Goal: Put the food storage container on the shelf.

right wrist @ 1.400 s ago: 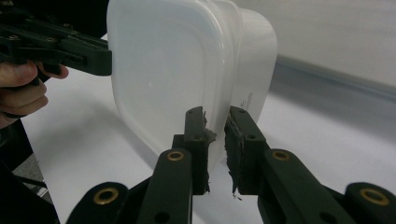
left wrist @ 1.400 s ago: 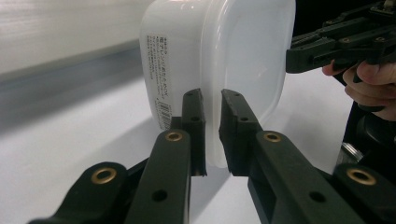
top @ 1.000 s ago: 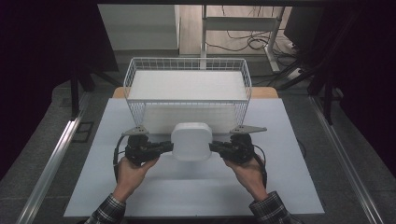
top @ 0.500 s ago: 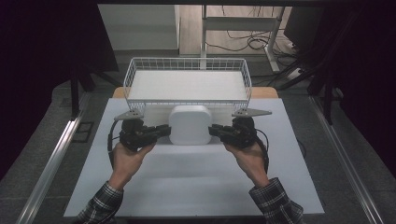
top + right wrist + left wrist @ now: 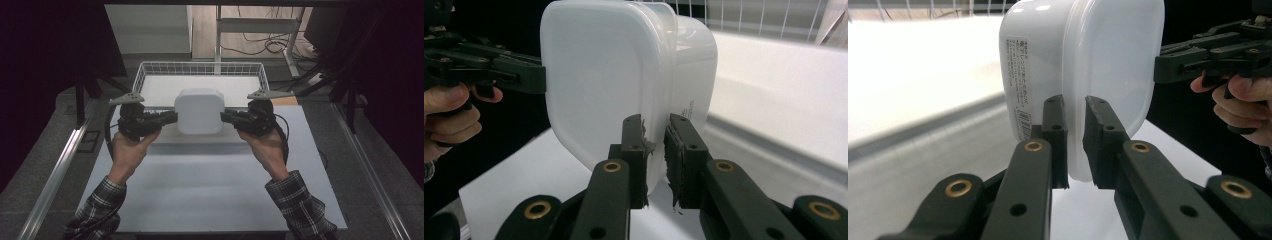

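Lifted farther toward the wire basket (image 5: 145, 75), the white container (image 5: 199, 111) hangs between both tools, left tool (image 5: 167, 117) and right tool (image 5: 229, 117) each clamped narrow on its rim. Carrying step, likely; next, lower it level inside.

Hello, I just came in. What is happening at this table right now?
A person holds a white plastic container in the air with two hand-held grippers, one on each side. The left gripper and the right gripper each pinch the container's rim between their jaws. The container is tipped on its side, above the near edge of a white wire basket that stands on the table. It appears to be on its way toward the basket, but it is not inside yet.
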